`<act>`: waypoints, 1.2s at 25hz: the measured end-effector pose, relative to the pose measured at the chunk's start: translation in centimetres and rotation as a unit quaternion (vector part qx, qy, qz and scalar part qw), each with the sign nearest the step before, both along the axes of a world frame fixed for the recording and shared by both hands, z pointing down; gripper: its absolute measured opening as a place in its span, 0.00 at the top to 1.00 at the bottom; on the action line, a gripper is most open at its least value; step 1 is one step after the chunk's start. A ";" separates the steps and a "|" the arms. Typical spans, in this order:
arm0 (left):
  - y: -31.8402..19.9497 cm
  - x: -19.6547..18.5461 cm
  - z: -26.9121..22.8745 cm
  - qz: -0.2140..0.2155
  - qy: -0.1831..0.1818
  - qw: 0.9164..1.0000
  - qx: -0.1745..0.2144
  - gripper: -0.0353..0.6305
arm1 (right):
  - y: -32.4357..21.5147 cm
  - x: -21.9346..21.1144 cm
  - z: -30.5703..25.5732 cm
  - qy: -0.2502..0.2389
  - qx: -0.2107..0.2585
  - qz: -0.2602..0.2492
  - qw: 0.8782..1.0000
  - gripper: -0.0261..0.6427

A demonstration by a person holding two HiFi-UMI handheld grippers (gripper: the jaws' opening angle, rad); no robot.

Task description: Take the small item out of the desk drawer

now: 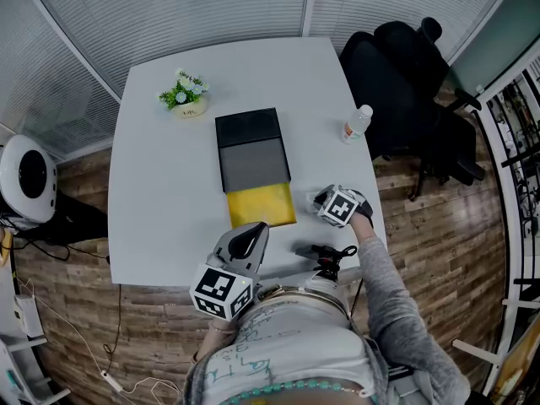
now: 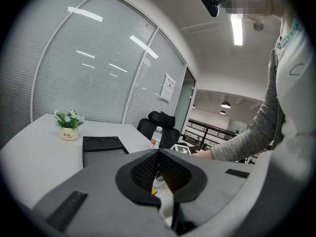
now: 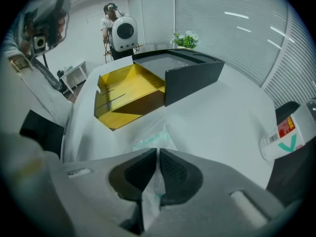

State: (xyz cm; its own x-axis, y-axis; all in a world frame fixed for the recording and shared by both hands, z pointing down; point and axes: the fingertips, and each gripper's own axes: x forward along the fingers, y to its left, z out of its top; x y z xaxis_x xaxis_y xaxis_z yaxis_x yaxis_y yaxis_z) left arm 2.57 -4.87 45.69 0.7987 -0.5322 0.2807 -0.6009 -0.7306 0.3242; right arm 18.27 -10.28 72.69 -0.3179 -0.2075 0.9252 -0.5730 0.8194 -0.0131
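Note:
A black desk organiser stands mid-table with its yellow drawer pulled out toward me. The drawer looks empty inside. To the right of the drawer my right gripper points steeply down at the tabletop. Its jaws are shut on a small clear plastic packet with green print, whose free end rests on the white table. Near the front edge, just before the drawer, my left gripper is raised. Its pads meet with nothing between them.
A water bottle lies at the table's right edge, close to the right gripper. A small flower pot sits at the back left. A black office chair stands beyond the right edge. A black device lies at the front edge.

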 end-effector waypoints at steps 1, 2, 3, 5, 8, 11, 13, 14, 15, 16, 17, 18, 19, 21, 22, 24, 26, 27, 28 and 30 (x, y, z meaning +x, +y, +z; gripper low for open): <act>0.0 0.0 0.0 0.000 0.001 1.000 0.000 0.95 | 0.0 0.0 0.0 0.000 -0.002 -0.001 1.000 0.93; 0.0 0.0 0.0 0.000 0.001 1.000 0.000 0.95 | 0.1 0.0 -0.2 0.000 -0.003 -0.001 1.000 0.90; 0.0 0.1 0.0 0.000 0.002 1.000 0.000 0.95 | 0.2 0.1 -0.5 0.000 -0.007 0.001 1.000 0.86; 0.0 0.0 0.0 0.002 0.002 1.000 -0.001 0.95 | 0.4 -0.1 -1.6 -0.006 -0.017 0.007 1.000 0.82; 0.0 0.0 0.0 0.004 0.003 1.000 0.000 0.95 | 0.4 -0.4 -2.9 -0.021 -0.014 0.009 1.000 0.77; -0.1 0.1 0.0 0.005 0.003 1.000 0.000 0.95 | 0.4 -0.1 -3.4 -0.027 -0.013 0.011 0.999 0.70; -0.2 0.1 -0.1 0.006 0.003 1.000 0.000 0.95 | 0.7 0.1 -3.5 -0.023 -0.016 0.007 1.000 0.67; -0.2 0.1 -0.1 0.006 0.003 1.000 0.000 0.95 | 0.9 0.2 -3.5 -0.019 -0.017 0.005 1.000 0.66; -0.1 0.1 -0.1 0.006 0.003 1.000 0.000 0.95 | 1.1 0.3 -3.4 -0.015 -0.018 0.004 1.000 0.66; -0.1 0.1 -0.1 0.007 0.003 1.000 0.000 0.95 | 1.2 0.4 -3.4 -0.013 -0.018 0.004 1.000 0.66; -0.1 0.1 -0.1 0.007 0.002 1.000 0.000 0.95 | 1.3 0.5 -3.3 -0.013 -0.018 0.005 1.000 0.66; -0.1 0.1 0.0 0.008 0.002 1.000 -0.001 0.95 | 1.4 0.5 -3.3 -0.013 -0.017 0.006 1.000 0.66; -0.2 0.1 0.0 0.008 0.001 1.000 -0.001 0.95 | 1.4 0.5 -3.3 -0.015 -0.016 0.008 1.000 0.66; -0.2 0.1 0.2 0.009 0.001 1.000 -0.002 0.95 | 1.4 0.6 -3.3 -0.016 -0.015 0.009 1.000 0.66; -0.2 0.1 0.2 0.008 0.001 1.000 -0.002 0.95 | 1.5 0.6 -3.3 -0.016 -0.015 0.009 1.000 0.66; -0.2 0.1 0.2 0.008 0.001 1.000 -0.002 0.95 | 1.6 0.6 -3.4 -0.015 -0.015 0.008 1.000 0.66; -0.2 0.0 0.1 0.009 0.000 1.000 -0.002 0.95 | 1.7 0.5 -3.6 -0.017 -0.014 0.009 1.000 0.66; -0.2 0.1 0.1 0.010 -0.001 1.000 -0.002 0.95 | 1.7 0.4 -3.7 -0.019 -0.013 0.009 1.000 0.66; -0.1 0.1 0.0 0.011 -0.002 1.000 -0.002 0.95 | 1.7 0.4 -3.8 -0.020 -0.013 0.008 1.000 0.66; -0.1 0.2 0.0 0.013 -0.002 1.000 -0.002 0.95 | 1.7 0.3 -4.0 -0.019 -0.010 0.005 1.000 0.66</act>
State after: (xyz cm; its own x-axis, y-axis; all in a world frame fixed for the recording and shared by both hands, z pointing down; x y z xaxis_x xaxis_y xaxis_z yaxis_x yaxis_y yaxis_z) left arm 2.80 -4.94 45.69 0.8108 -0.5105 0.2863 -0.5834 -0.7445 0.3245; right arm 18.60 -8.60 68.64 -0.3508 -0.1917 0.9166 -0.5803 0.8128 -0.0521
